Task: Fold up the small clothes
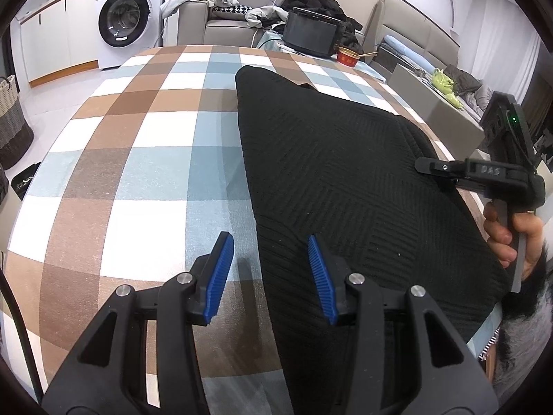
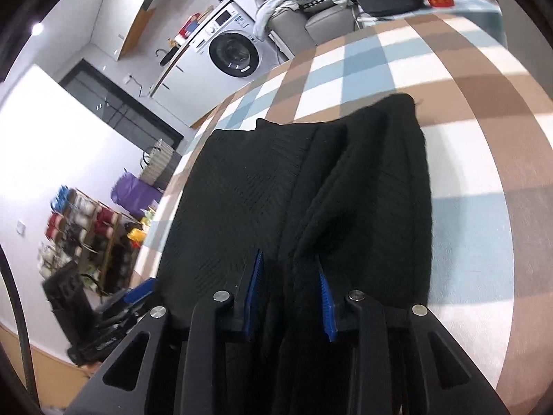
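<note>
A black ribbed knit garment [image 1: 345, 180] lies flat on the checked tablecloth [image 1: 138, 145], running from the far middle to the near right edge. My left gripper [image 1: 271, 273] is open and straddles the garment's near left edge: one blue pad is over bare cloth, the other over the knit. My right gripper [image 1: 423, 167], held by a hand [image 1: 501, 238], reaches in at the garment's right side. In the right wrist view the garment [image 2: 276, 186] shows a lengthwise fold. A ridge of it sits loosely between the parted pads of the right gripper [image 2: 288, 294].
A black box [image 1: 311, 33] and a red bowl [image 1: 347, 57] stand at the table's far edge. Beyond are a sofa with heaped clothes [image 1: 207, 0] and a washing machine [image 1: 124, 17]. A woven basket [image 1: 10, 121] is on the floor at the left. A shoe rack [image 2: 86, 235] stands by the wall.
</note>
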{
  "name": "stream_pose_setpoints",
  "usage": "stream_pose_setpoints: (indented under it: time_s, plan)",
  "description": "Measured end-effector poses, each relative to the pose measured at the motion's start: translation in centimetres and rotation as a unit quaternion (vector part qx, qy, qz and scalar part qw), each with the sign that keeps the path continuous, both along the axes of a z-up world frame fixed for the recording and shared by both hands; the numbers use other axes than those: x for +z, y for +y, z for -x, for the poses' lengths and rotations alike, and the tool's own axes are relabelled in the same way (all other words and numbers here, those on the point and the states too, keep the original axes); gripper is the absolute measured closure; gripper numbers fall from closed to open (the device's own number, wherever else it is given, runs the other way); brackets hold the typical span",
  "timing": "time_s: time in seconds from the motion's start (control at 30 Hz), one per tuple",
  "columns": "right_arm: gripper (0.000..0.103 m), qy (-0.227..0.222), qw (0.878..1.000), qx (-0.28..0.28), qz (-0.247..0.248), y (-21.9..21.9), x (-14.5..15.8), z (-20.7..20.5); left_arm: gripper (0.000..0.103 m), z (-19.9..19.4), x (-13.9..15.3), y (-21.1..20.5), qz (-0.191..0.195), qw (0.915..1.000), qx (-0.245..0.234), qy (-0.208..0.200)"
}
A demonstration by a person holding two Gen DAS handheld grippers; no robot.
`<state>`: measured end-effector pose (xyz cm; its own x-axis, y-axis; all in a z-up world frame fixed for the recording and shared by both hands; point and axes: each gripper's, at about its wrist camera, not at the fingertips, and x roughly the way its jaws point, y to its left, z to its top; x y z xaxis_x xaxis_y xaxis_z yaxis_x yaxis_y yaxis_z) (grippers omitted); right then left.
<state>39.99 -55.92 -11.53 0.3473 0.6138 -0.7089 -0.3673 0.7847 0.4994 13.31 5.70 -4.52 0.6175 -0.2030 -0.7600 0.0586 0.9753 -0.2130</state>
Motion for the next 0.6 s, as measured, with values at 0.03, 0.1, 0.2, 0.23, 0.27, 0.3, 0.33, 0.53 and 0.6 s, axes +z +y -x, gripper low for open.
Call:
stream_pose_setpoints:
  time_s: [0.03, 0.1, 0.2, 0.23, 0.27, 0.3, 0.33, 0.53, 0.6]
  plan:
    - [0.091, -0.013, 1.000, 0.000, 0.016, 0.3, 0.1, 0.2, 0.061, 0.0, 0.0, 0.0, 0.001, 1.0000, 0.000, 0.000]
    - [0.095, -0.037, 0.999, 0.004, 0.030, 0.4, 0.7, 0.5, 0.061, 0.1, 0.2, 0.1, 0.003, 1.0000, 0.001, -0.002]
    - [0.096, -0.079, 0.996, 0.005, 0.037, 0.5, 2.9, 1.4, 0.061, 0.4, 0.8, 0.3, 0.008, 0.9999, -0.001, -0.007]
    - [0.096, -0.087, 0.996, 0.006, 0.036, 0.4, 3.6, 1.7, 0.061, 0.5, 0.9, 0.4, 0.008, 0.9999, 0.000, -0.009]
    - [0.096, -0.093, 0.995, 0.008, 0.036, 0.3, 4.2, 1.8, 0.061, 0.6, 1.1, 0.5, 0.009, 0.9999, 0.000, -0.012]
    - [0.096, -0.098, 0.994, 0.006, 0.040, 0.2, 4.7, 1.8, 0.060, 0.6, 1.2, 0.5, 0.009, 0.9999, 0.000, -0.012]
    - [0.096, -0.099, 0.994, 0.004, 0.051, 0.3, 4.7, 1.6, 0.060, 0.6, 1.1, 0.5, 0.008, 0.9999, -0.001, -0.012]
    - [0.096, -0.050, 0.995, -0.030, 0.075, -1.3, 1.2, 0.0, 0.060, 0.5, 0.6, 0.6, 0.006, 1.0000, 0.002, -0.004]
    - [0.095, -0.041, 0.996, -0.032, 0.074, -1.5, 0.8, 0.0, 0.060, 0.5, 0.5, 0.5, 0.007, 1.0000, 0.002, -0.002]
